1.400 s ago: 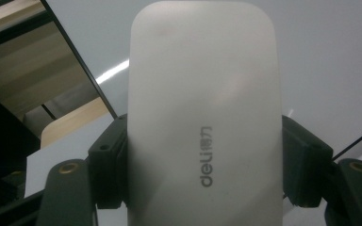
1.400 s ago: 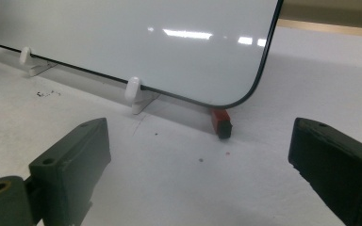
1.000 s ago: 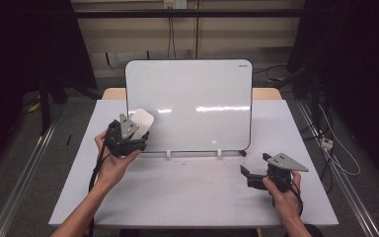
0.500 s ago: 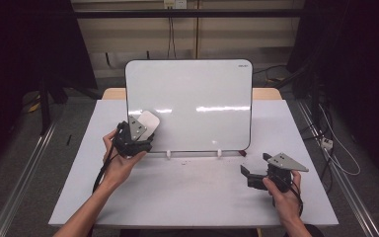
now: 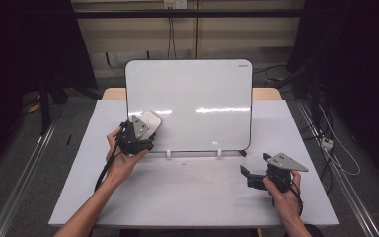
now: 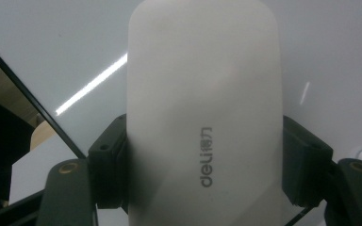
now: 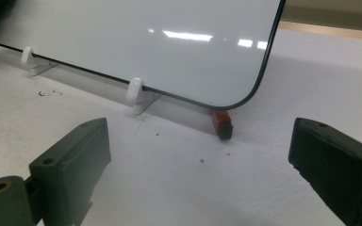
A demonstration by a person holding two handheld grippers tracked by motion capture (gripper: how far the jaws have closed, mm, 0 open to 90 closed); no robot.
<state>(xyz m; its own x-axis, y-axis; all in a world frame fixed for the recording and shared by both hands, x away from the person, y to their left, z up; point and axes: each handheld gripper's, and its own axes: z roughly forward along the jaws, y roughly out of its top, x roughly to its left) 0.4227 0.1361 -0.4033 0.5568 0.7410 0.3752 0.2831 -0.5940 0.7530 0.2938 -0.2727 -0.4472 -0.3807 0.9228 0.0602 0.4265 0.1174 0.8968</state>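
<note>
A white whiteboard (image 5: 197,103) with a thin black rim stands upright on the white table (image 5: 192,197). My left gripper (image 5: 147,127) is shut on a white eraser (image 5: 151,119) and holds it against the board's lower left corner. In the left gripper view the eraser (image 6: 202,117), printed "deli", sits clamped between both black jaws, flat on the whiteboard (image 6: 320,42). My right gripper (image 5: 247,175) rests on the table by the front right, open and with nothing in it. In the right gripper view its jaws (image 7: 202,155) stand wide apart and face the whiteboard's (image 7: 136,42) lower right corner.
Two white clip feet (image 5: 169,154) (image 5: 219,153) hold the board's bottom edge. A small red and black object (image 7: 221,121) lies under the board's lower right corner. Dark specks dot the table in front of the board. Cables run over the floor at the right.
My left gripper has slid the eraser a little to the right and down over the board's lower left part. The right gripper has stayed in place.
</note>
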